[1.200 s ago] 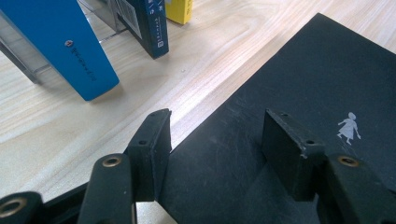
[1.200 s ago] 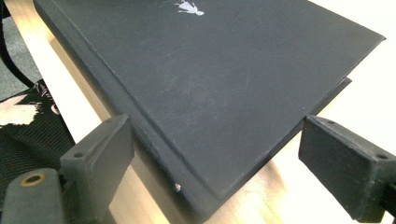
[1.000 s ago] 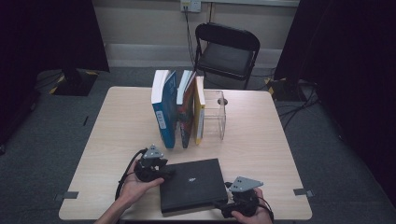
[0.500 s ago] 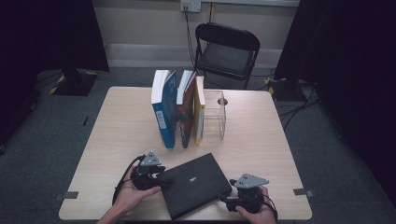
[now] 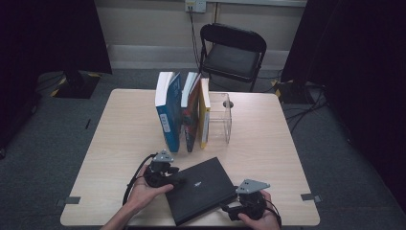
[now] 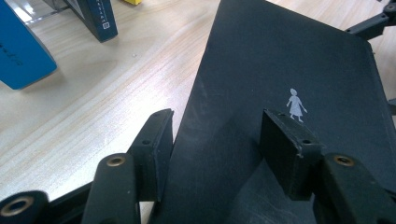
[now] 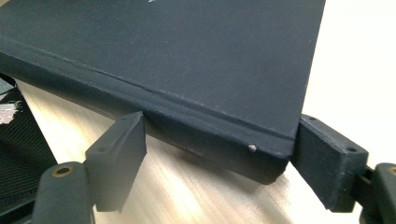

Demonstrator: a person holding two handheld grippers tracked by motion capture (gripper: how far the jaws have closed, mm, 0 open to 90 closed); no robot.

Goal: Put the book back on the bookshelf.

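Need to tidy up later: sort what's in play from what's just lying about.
In play: black book, left tool, right tool.
Lying about: blue book, middle book, yellow book, clear stand, chair.

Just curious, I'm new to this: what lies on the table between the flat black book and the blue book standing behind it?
Nothing: in the left gripper view, bare wooden table separates the black book from the blue book.

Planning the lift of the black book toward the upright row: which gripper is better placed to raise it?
Left, probably. The left gripper straddles the black book edge, one jaw over its cover. The right gripper has the spine corner between open jaws.
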